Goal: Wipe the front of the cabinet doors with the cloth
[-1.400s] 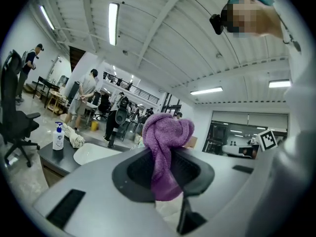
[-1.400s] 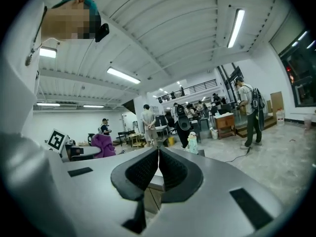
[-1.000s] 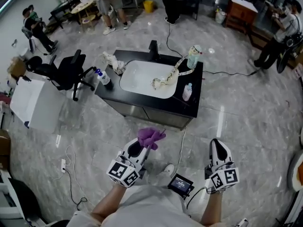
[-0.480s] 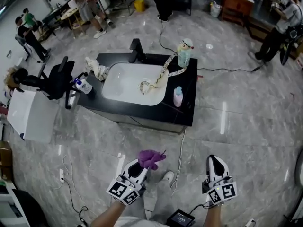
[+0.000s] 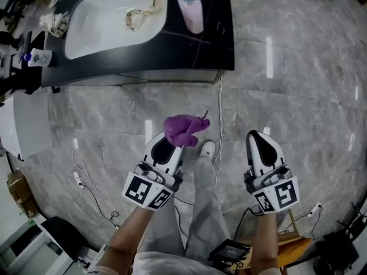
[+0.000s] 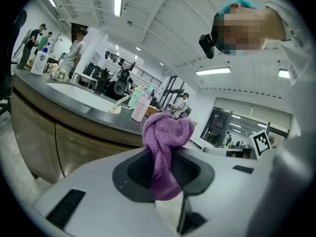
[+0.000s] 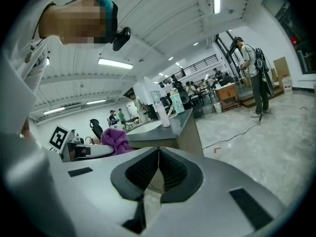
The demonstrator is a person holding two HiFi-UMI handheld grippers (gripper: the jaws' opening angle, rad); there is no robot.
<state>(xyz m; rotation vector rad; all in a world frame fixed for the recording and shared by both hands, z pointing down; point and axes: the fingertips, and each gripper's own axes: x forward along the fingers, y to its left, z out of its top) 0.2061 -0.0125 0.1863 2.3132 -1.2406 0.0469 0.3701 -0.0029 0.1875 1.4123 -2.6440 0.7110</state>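
Left gripper (image 5: 170,144), jaws clamped on the purple cloth (image 5: 183,129), hangs over the floor, apart from the cabinet doors (image 6: 64,144). A cable (image 5: 219,119) trails between the grippers. A bottle (image 5: 191,11) stands near the tabletop's (image 5: 218,39) front right corner. Right gripper (image 5: 259,137): jaws together, empty.

Cabinet (image 6: 59,142): ahead of both tongs, well apart.
Tabletop (image 5: 215,44): on the cabinet, with the sink (image 5: 109,19) set in it.
Bottle (image 5: 191,15): on the tabletop, right of the sink.
Cloth (image 5: 182,129): between the left tongs (image 5: 171,143), sticking out forward.
Right tongs (image 5: 259,137): right of the left tongs, level with them.
Cable (image 5: 219,110): on the floor, between cabinet and tongs.
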